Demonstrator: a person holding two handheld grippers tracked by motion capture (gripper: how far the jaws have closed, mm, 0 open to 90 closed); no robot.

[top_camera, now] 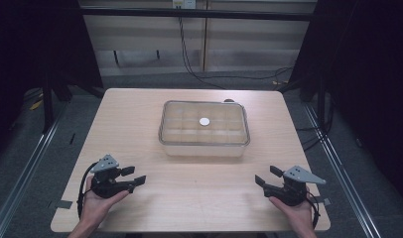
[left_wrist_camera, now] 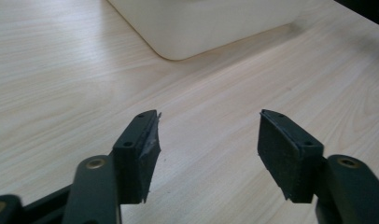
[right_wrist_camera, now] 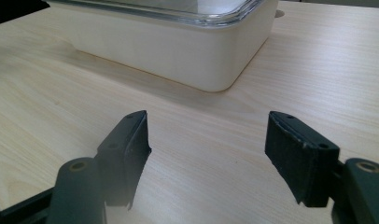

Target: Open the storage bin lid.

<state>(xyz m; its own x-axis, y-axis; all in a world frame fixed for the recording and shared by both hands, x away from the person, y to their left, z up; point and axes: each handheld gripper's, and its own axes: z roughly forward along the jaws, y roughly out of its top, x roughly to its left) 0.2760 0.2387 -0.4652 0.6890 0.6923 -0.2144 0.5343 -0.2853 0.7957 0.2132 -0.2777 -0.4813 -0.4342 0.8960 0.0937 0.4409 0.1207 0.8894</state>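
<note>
Pale wood table (top_camera: 140,124); grey floor (top_camera: 50,148); dark surrounds.

Left hand-held gripper (top_camera: 135,175) at lower left, right hand-held gripper (top_camera: 266,178) at lower right, both with jaws spread, empty.

We see a box (top_camera: 204,130) with a lid in the middle of the table (top_camera: 140,114), and a small round thing (top_camera: 204,121) lies on top of it. Our left gripper (top_camera: 135,175) sits at seven o'clock from the box, near the front edge. Our right gripper (top_camera: 265,177) sits at five o'clock, well apart from the left one.
</note>
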